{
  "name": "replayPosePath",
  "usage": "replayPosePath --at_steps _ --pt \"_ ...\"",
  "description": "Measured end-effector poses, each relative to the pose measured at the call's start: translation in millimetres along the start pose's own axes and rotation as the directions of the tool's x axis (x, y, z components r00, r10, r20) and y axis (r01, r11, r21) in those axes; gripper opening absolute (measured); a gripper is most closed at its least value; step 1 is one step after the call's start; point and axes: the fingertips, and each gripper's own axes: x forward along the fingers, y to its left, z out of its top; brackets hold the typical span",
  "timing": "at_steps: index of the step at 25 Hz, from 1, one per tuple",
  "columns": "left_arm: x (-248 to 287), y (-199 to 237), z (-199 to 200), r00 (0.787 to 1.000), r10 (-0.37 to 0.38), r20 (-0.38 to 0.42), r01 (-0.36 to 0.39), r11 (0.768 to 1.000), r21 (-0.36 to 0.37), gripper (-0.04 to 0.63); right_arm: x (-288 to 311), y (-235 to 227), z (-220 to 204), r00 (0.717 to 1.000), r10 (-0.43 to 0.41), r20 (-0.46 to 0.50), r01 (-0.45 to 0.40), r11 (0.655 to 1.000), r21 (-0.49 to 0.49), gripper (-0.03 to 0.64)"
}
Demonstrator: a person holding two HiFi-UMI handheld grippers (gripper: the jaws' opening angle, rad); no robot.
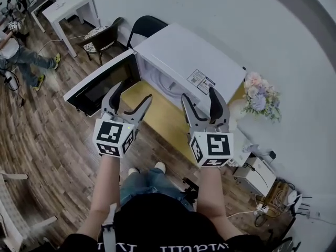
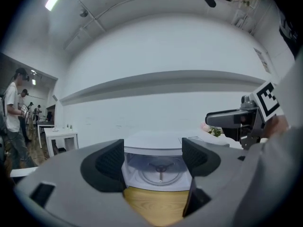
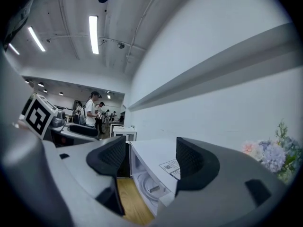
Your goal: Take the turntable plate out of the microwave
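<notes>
The turntable plate [image 2: 161, 172], round and clear glass, lies flat on the floor of the microwave [image 1: 184, 62] cavity. A three-armed hub shows through its middle. In the left gripper view the plate sits dead ahead at 12 o'clock, framed between that gripper's jaws. In the right gripper view it shows at about 6 o'clock, low inside the opening.

The microwave is white and boxy and stands on a yellow wooden table [image 1: 157, 113]. Its door [image 1: 100, 85], with a dark window, hangs fully open towards 9 o'clock in the head view.

The left gripper [image 1: 131, 96] is held in the air in front of the opening. Its jaws are spread wide with nothing between them, and they are apart from the plate. The right gripper [image 1: 199, 101] is level with it at its 3 o'clock. Its jaws are likewise spread and empty, over the table's edge near the microwave's right front corner.

At 3 o'clock from the microwave, a bunch of pale pink and lilac flowers [image 1: 260, 96] stands against the white wall [image 1: 236, 20]. Beyond the microwave at 11 o'clock are two dark chairs [image 1: 144, 28] and a white desk [image 1: 71, 7] on the wood-plank floor [image 1: 47, 135]. A person [image 1: 21, 56] in jeans is at the far 10 o'clock edge.
</notes>
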Motion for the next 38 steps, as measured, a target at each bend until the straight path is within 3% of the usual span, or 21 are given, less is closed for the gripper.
replayPosePath --at_steps 6,11,14,21,25,27,38 --pt "26 10 -9 0.995 -0.095 -0.014 0.095 0.995 -0.002 0.379 7 -14 -3 0.994 -0.105 0.003 0.104 0.992 0.075 0.344" --pt "51 23 -19 0.976 -0.215 -0.030 0.215 0.977 0.003 0.378 15 -18 -9 0.972 -0.234 -0.005 0.233 0.966 0.109 0.344" --pt "61 35 -24 0.958 -0.284 -0.040 0.284 0.959 -0.002 0.378 22 -6 -11 0.957 -0.291 -0.007 0.290 0.948 0.130 0.344" --pt "83 46 -36 0.900 -0.432 -0.057 0.432 0.902 -0.016 0.377 39 23 -11 0.923 -0.384 -0.021 0.385 0.921 0.061 0.333" --pt "92 47 -42 0.866 -0.495 -0.064 0.495 0.869 -0.027 0.377 43 32 -17 0.899 -0.436 -0.031 0.437 0.893 0.110 0.293" --pt "95 48 -45 0.851 -0.521 -0.070 0.520 0.854 -0.038 0.377 44 35 -22 0.887 -0.459 -0.040 0.460 0.876 0.143 0.259" --pt "99 43 -83 0.796 -0.593 -0.124 0.580 0.805 -0.128 0.377 54 59 -73 0.869 -0.467 -0.164 0.493 0.844 0.210 0.239"
